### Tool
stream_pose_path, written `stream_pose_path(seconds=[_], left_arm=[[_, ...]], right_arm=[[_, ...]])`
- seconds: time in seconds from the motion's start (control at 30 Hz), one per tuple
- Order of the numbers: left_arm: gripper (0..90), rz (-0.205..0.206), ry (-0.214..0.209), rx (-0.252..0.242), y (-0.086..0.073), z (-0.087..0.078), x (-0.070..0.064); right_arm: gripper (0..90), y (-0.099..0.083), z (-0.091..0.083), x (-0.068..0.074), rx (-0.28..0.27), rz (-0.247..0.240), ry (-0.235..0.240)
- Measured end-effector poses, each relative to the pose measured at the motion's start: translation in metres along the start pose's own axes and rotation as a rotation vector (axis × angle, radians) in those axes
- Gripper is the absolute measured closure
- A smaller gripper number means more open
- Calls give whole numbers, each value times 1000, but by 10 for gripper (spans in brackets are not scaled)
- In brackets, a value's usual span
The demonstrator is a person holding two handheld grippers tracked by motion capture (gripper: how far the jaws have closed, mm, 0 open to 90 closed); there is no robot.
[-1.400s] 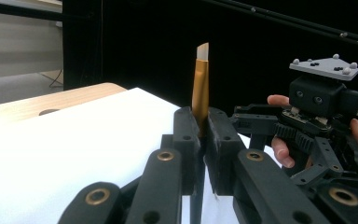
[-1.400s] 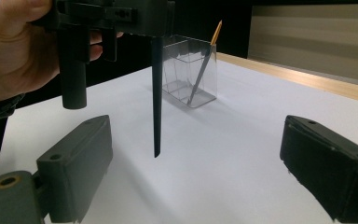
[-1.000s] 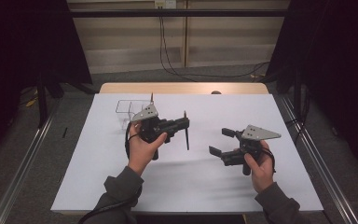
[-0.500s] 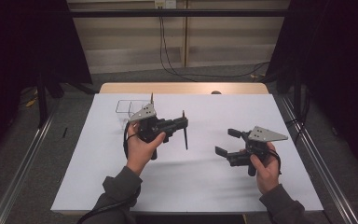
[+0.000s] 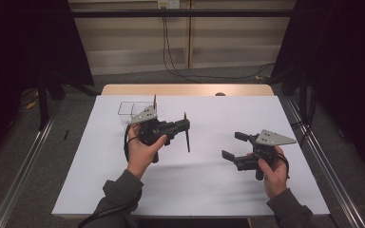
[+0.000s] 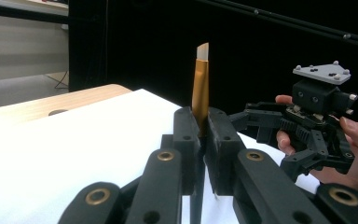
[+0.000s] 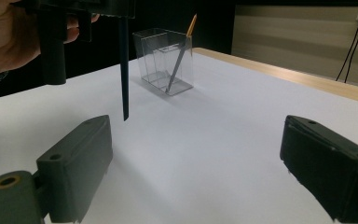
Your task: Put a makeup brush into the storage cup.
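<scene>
My left gripper (image 5: pixel 186 126) hangs over the middle of the white table, shut on a dark pencil (image 5: pixel 187 137) that stands upright with its tip just above the sheet. In the left gripper view the pencil's gold top end (image 6: pixel 200 88) rises from between the closed fingertips (image 6: pixel 186 126). To the right of it, nearer the front, my right gripper (image 5: pixel 233 145) is open and holds nothing. The right gripper view has its wide-apart jaws (image 7: pixel 200 154) facing the hanging pencil (image 7: pixel 123 70).
A clear plastic holder (image 5: pixel 133 109) stands at the back left of the table with one pencil (image 5: pixel 154 100) leaning in it; the right gripper view has this holder (image 7: pixel 165 65) beyond the held pencil. A wooden table edge (image 5: pixel 185 90) runs along the back.
My right gripper has drifted a little to the right, away from the left one, still open. The left gripper and its pencil have stayed put.
</scene>
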State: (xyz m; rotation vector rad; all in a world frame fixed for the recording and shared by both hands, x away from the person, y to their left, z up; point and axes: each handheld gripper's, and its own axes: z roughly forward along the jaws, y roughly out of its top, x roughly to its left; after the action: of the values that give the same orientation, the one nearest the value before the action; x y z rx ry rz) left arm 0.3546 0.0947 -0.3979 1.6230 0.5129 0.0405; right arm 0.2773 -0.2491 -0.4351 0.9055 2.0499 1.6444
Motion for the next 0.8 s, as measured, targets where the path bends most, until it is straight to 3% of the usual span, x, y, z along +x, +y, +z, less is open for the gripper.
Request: stream_pose_path(seconds=[0.8], left_arm=[[837, -1, 6, -2, 2, -1, -1]], right_arm=[[89, -5, -18, -7, 2, 6, -23]])
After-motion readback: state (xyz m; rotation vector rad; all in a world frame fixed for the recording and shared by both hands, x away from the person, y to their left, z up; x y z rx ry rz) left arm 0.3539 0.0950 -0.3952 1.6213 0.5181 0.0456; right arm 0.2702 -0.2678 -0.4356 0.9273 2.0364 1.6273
